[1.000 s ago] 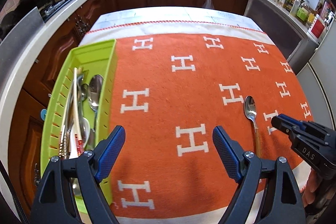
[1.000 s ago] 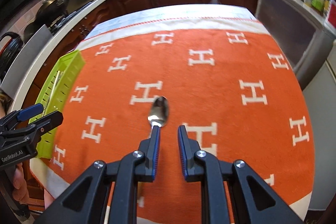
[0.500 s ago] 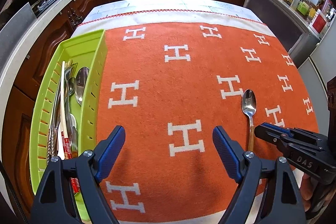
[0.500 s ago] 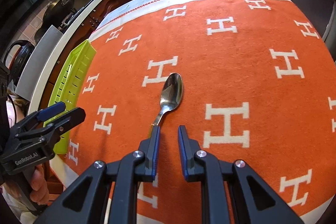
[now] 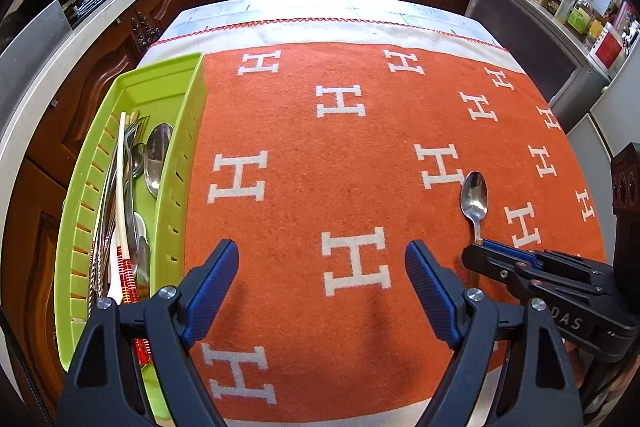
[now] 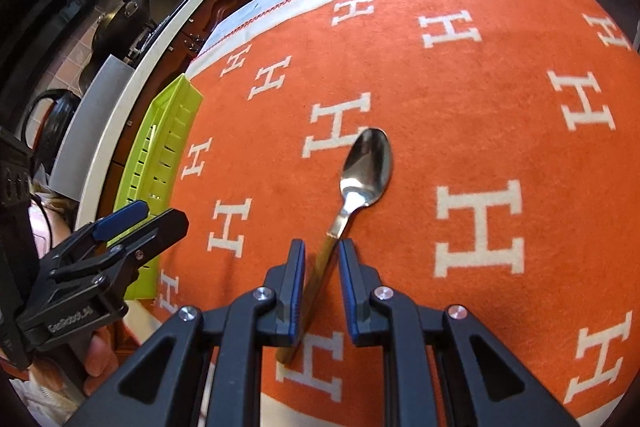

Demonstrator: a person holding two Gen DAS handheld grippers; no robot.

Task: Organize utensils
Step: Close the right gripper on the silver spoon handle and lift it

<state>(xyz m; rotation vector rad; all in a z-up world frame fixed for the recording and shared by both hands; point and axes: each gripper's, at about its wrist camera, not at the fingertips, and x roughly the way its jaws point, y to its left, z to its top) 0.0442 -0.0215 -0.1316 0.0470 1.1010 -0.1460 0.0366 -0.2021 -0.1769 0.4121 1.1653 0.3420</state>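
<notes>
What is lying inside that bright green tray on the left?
The green tray holds several metal spoons, a fork, and pale chopsticks with red patterned ends. They overlap, so anything beneath is hidden, and the left gripper covers the tray's near end.

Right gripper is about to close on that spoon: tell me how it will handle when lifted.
The spoon looks like polished metal, so probably stiff but slippery between the pads. The right gripper straddles the handle with a gap either side, far from the bowl, so the bowl end may droop or swivel. It lies flat on the orange blanket, leaving little to get under.
</notes>
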